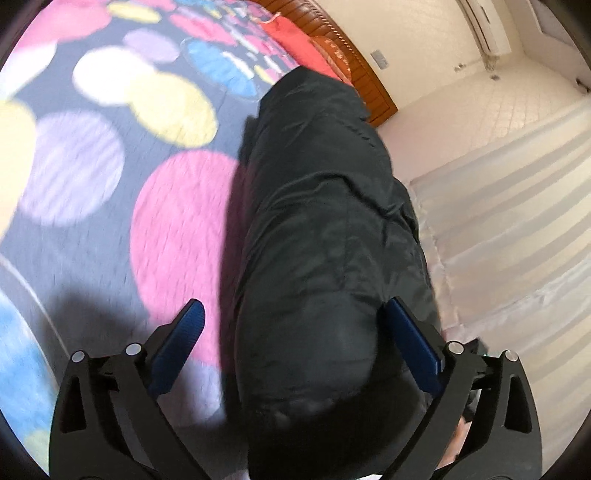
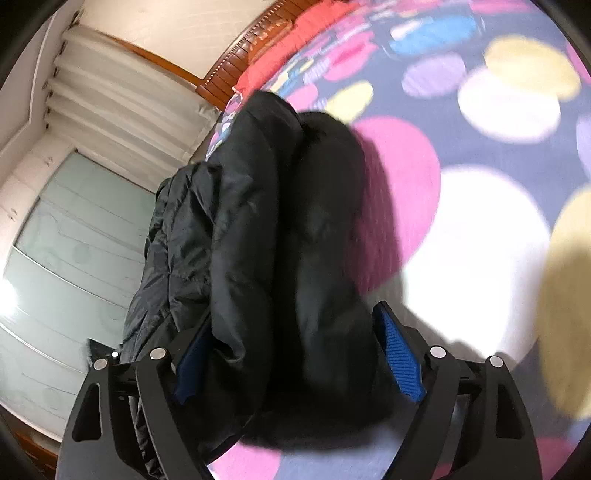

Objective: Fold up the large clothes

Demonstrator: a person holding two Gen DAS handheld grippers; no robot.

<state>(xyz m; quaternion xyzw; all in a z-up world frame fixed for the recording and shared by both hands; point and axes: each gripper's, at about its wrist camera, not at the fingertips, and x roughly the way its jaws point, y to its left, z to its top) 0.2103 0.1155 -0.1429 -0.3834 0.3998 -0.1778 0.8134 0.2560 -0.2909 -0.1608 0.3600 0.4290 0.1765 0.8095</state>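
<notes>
A black puffy jacket (image 1: 317,206) lies bunched in a long roll on the bed's dotted bedspread (image 1: 177,221), close to the bed's edge. My left gripper (image 1: 295,304) is open wide around the near end of the roll. Its left pad (image 1: 181,343) stands clear of the cloth and its right pad (image 1: 413,343) sits right beside it. In the right wrist view the same jacket (image 2: 280,221) shows two folded layers side by side. My right gripper (image 2: 295,314) is open astride it, and cloth drapes over the left pad (image 2: 192,362).
A wooden headboard (image 1: 354,62) and a red pillow (image 1: 291,33) are at the far end of the bed. Pale curtains (image 1: 517,221) hang beyond the bed's edge, with an air conditioner (image 1: 484,26) on the wall. A frosted glass panel (image 2: 74,240) fills the left of the right wrist view.
</notes>
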